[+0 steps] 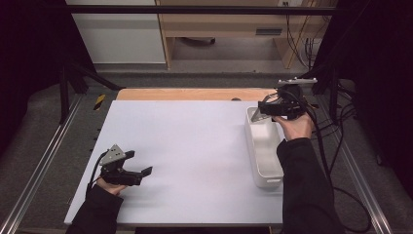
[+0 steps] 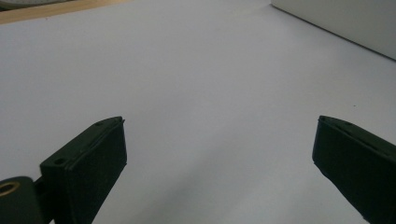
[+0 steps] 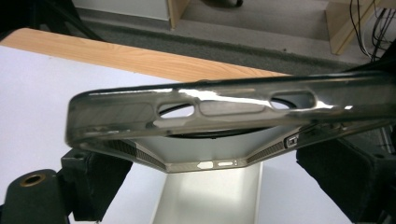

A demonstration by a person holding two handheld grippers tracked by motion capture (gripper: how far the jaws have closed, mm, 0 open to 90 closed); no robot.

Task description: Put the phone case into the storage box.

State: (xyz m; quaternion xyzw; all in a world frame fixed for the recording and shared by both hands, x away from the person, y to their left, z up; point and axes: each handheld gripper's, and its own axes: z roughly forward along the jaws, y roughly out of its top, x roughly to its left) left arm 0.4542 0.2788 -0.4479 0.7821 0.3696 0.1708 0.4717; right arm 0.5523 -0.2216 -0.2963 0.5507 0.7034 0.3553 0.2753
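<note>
Phone case, smoky translucent, glossy, side cutouts, clamped in right claw, left claw released

The phone case is a smoky, see-through soft shell with glossy edges. Its near side wall shows two long cut-outs with a raised button strip between them, and its far wall has smaller port openings. It is held in the air, lying nearly flat and slightly tilted, gripped between the fingers of the right gripper. It hangs above the far end of the white tray, clear of the tray's floor.
</note>
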